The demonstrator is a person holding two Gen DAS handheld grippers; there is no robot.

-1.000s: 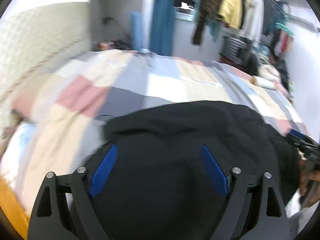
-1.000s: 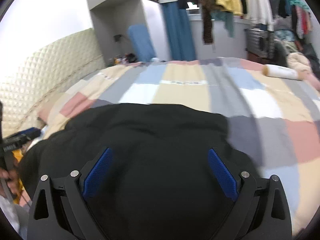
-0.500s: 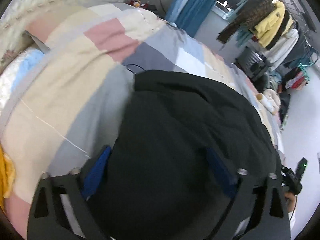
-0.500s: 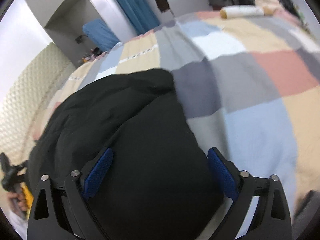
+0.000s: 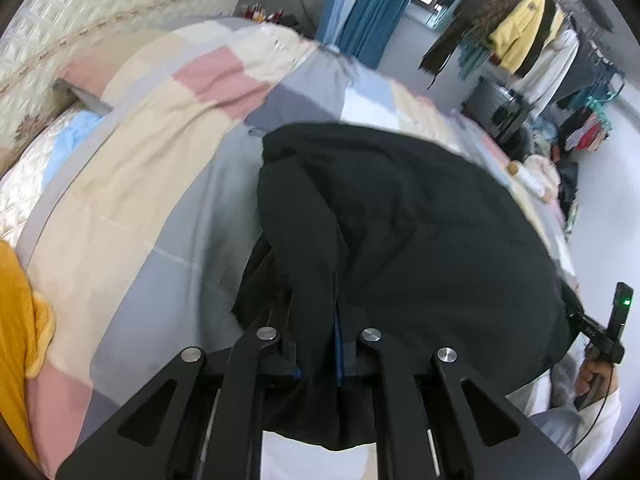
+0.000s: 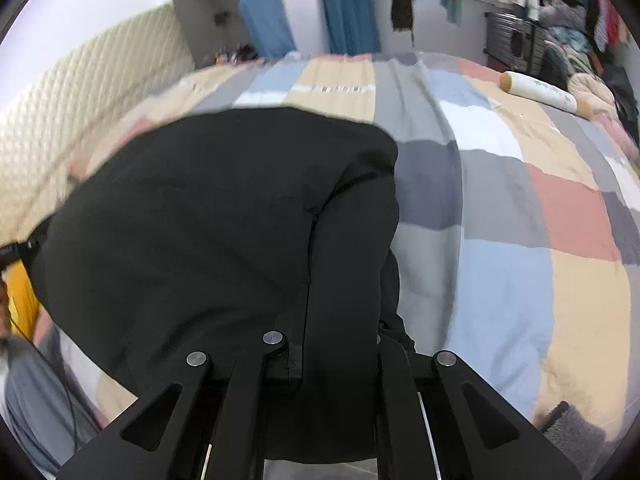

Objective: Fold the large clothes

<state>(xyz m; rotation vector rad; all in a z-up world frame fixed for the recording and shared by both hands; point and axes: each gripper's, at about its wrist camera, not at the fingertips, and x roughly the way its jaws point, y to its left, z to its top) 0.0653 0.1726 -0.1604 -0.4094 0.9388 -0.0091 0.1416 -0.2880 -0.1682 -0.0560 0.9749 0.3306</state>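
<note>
Patchwork bedding in pink, beige, grey and pale blue squares covers the bed (image 5: 132,184), with a quilted headboard (image 5: 100,12) at its far left and a rail of hanging clothes (image 5: 516,32) along the back wall. On the near half of the bed lies the black garment (image 5: 420,232), a large dark piece spread in a rounded heap whose near edge hangs over the bedside toward the cameras. The left gripper (image 5: 318,356) is pinched narrow on a gathered fold at the garment's near left corner, a strip of blue pad showing beside the cloth. The right gripper (image 6: 340,354) is likewise clamped tight on the black garment (image 6: 224,216) at its near right corner, cloth draping over and hiding its pads. Seen from the left wrist, the right-hand tool shows at the frame's edge with a green light. A white bottle (image 6: 540,90) lies far across the bed, well apart from the work. Judging by the lie of the cloth, the garment looks at most partly folded: both near corners are gripped, yet no neat rectangle shows, so carrying this edge over, smoothing and the later folds seem left to do.
</note>
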